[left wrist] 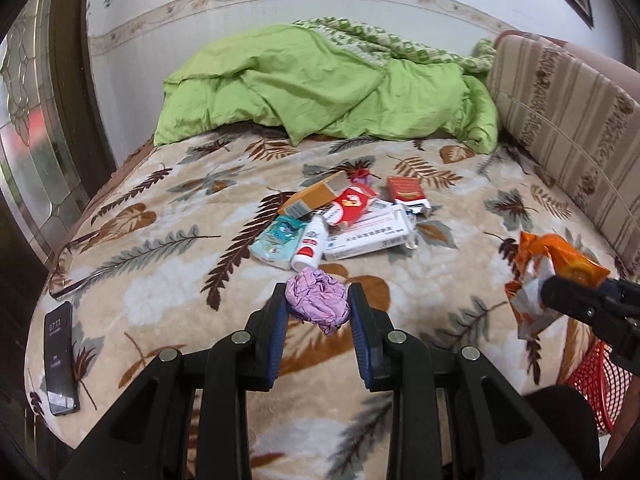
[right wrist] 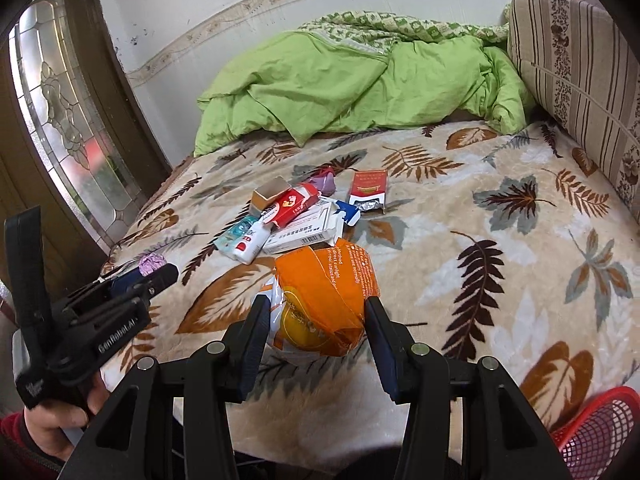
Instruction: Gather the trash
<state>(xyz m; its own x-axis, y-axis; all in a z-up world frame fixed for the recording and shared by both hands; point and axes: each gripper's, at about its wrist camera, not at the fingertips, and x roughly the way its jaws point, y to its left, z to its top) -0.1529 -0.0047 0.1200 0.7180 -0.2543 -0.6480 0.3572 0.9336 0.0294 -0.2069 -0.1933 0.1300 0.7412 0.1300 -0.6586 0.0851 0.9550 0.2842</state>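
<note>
I've got two pieces of trash in hand. The left gripper (left wrist: 318, 308) is clamped tight on a crumpled purple wrapper (left wrist: 316, 300), centre of the left wrist frame, lifted off the blanket. The right gripper (right wrist: 316, 320) holds a puffy orange snack bag (right wrist: 326, 300) at a medium opening, lower centre of the right wrist frame; the same bag shows at right edge of the left view.

More trash sits in a pile (left wrist: 340, 220) mid-frame on the leaf-print blanket (left wrist: 160, 280): a tan carton (left wrist: 316, 194), red packet (left wrist: 354, 204), red cigarette pack (left wrist: 408, 196), white medicine box (left wrist: 368, 238), small white bottle (left wrist: 310, 246), teal tissue pack (left wrist: 276, 240). The red mesh basket (right wrist: 596, 436) is at the lower right corner of both views, off the bed edge, and I judge that's the drop target.

Risks from here: the orange bag is slick and air-filled, so the pads grip mostly its sides and it could squirt out on a fast swing to the basket. The purple wrapper is pinched only at its upper part and dangles below, so it could snag or slip. The two grippers are near each other heading the same way, so they could collide at the basket rim. A phone (left wrist: 60, 352) lies at lower left, not trash, and mustn't be swept up later. A green quilt (left wrist: 320, 84) is bunched at top, clear of everything.
</note>
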